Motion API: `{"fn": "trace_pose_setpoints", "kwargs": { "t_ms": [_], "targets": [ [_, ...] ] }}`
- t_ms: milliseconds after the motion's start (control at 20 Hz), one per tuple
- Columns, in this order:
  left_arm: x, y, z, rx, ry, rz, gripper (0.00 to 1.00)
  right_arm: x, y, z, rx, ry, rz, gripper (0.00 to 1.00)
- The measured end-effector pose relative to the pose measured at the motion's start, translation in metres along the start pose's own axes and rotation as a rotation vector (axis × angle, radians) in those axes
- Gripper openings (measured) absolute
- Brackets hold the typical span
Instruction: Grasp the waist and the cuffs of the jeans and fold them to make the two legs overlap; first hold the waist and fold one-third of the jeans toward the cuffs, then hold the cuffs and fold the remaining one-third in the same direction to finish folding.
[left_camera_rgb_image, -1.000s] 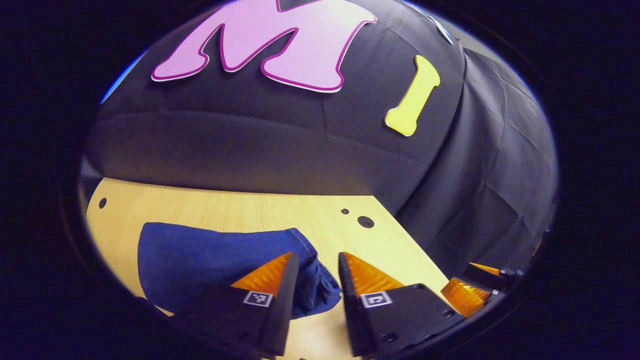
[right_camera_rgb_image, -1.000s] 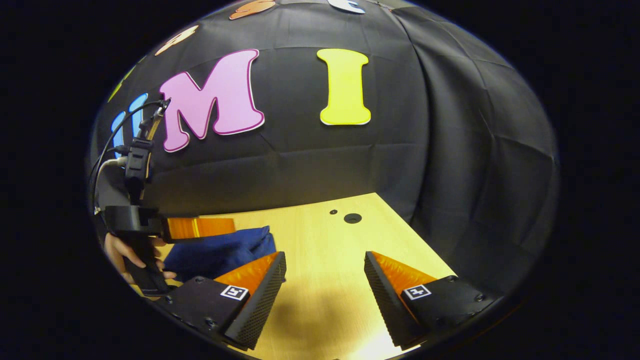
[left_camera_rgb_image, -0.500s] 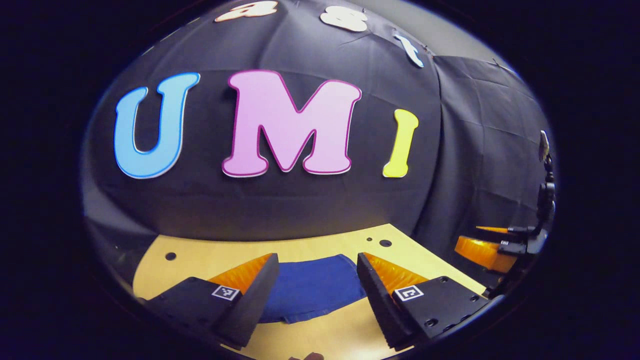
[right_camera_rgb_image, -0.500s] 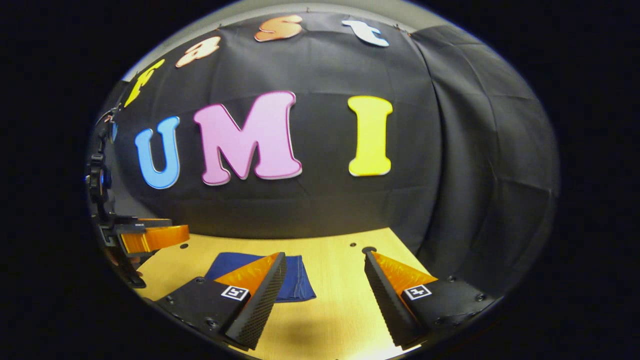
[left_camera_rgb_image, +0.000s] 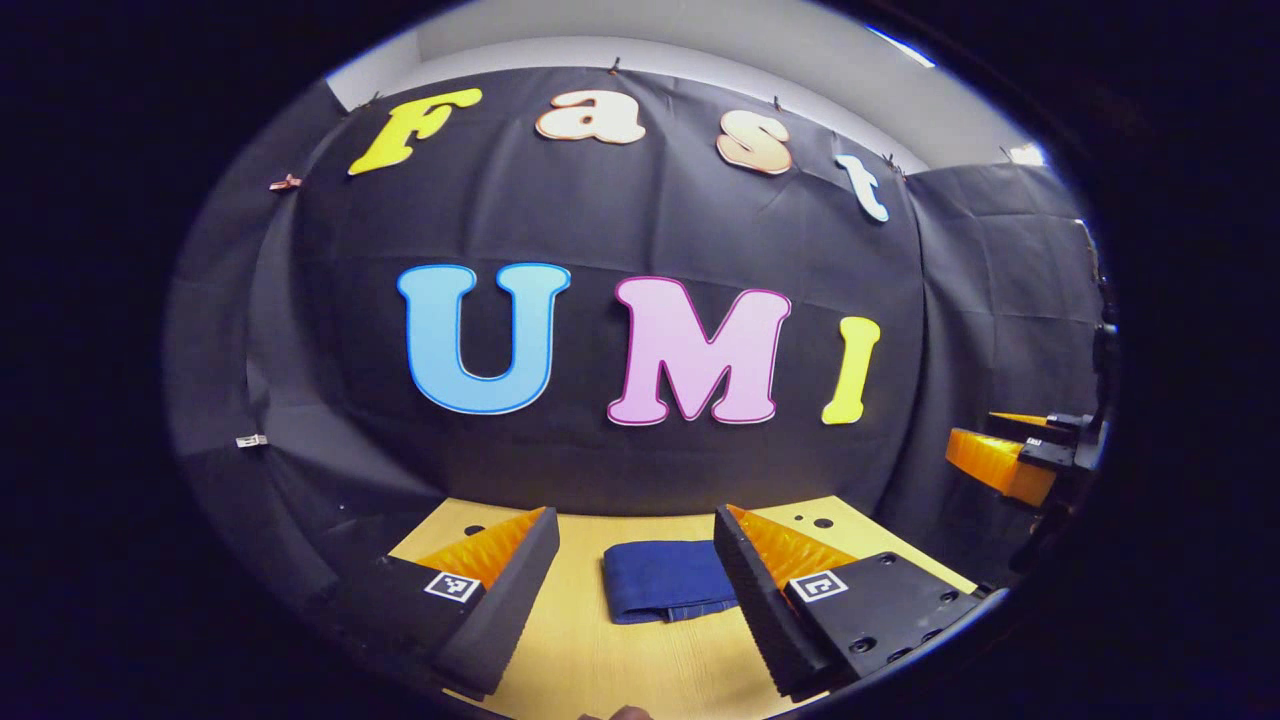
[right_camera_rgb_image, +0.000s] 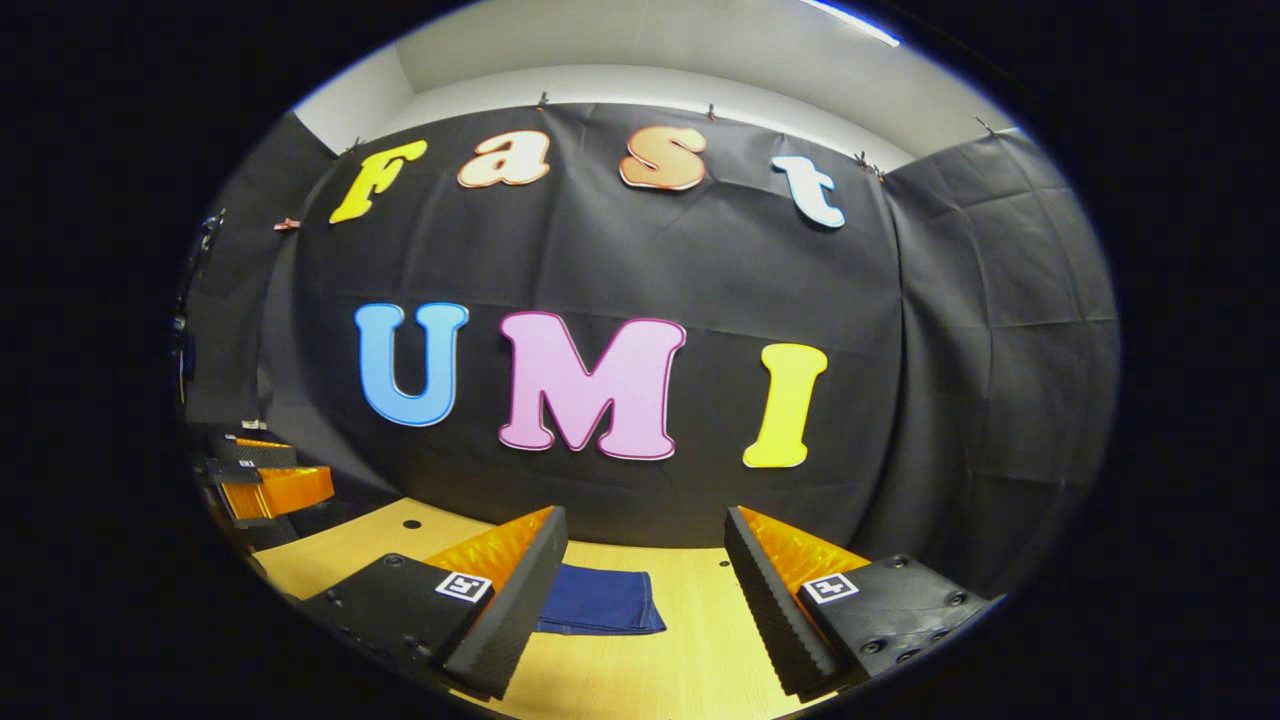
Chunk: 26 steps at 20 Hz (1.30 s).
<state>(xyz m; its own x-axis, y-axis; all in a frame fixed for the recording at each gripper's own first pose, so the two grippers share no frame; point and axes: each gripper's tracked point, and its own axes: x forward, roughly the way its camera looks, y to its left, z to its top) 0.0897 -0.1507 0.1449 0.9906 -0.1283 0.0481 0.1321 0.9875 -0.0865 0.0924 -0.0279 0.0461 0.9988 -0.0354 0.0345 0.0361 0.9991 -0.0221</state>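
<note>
Both grippers are now sitting farther back and higher than a second ago, when the left gripper's jaws were close over the denim; the jeans are now appearing small and well ahead of both. Left gripper (left_camera_rgb_image: 633, 560): jaws are standing wide apart, gripping nothing, hovering clear of the worktop (left_camera_rgb_image: 640, 670). Right gripper (right_camera_rgb_image: 645, 565): jaws are likewise standing wide apart, holding nothing, also raised off the surface.

Jeans (left_camera_rgb_image: 665, 593) are lying flat on the light wooden worktop as a compact folded rectangle, layered edges showing along the near side. In the left gripper view the bundle is sitting between the two fingers, partly hidden behind the right-hand one. In the right gripper view the jeans (right_camera_rgb_image: 598, 612) are lying ahead and just beside the left-hand finger, touching neither.

Small round holes are showing in the worktop (right_camera_rgb_image: 690, 660) near its far edge. Black cloth wall (left_camera_rgb_image: 640, 230) is hanging directly behind the worktop
</note>
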Motion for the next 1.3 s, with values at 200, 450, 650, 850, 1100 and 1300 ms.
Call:
{"fn": "trace_pose_setpoints", "kwargs": {
  "t_ms": [200,450,650,850,1100,1300],
  "targets": [
    [-0.042,0.018,-0.013,0.016,-0.009,0.018,0.96,-0.056,0.032,-0.033,0.045,0.055,0.013,0.96],
    [-0.072,0.024,-0.023,0.010,0.035,0.023,0.96,-0.055,0.051,-0.022,0.045,0.043,0.072,0.96],
    [-0.072,0.023,-0.009,0.016,0.026,0.039,0.96,-0.045,0.062,-0.003,0.038,-0.006,0.143,0.96],
    [-0.074,0.018,0.004,0.009,0.019,0.106,0.96,-0.030,0.070,0.008,0.041,-0.005,0.235,0.96],
    [-0.083,0.009,-0.005,-0.009,0.047,0.139,0.96,-0.027,0.062,0.013,0.038,-0.014,0.287,0.96],
    [-0.089,0.006,-0.004,-0.003,0.048,0.139,0.96,-0.029,0.062,0.002,0.050,0.016,0.293,0.96]
  ]
}}
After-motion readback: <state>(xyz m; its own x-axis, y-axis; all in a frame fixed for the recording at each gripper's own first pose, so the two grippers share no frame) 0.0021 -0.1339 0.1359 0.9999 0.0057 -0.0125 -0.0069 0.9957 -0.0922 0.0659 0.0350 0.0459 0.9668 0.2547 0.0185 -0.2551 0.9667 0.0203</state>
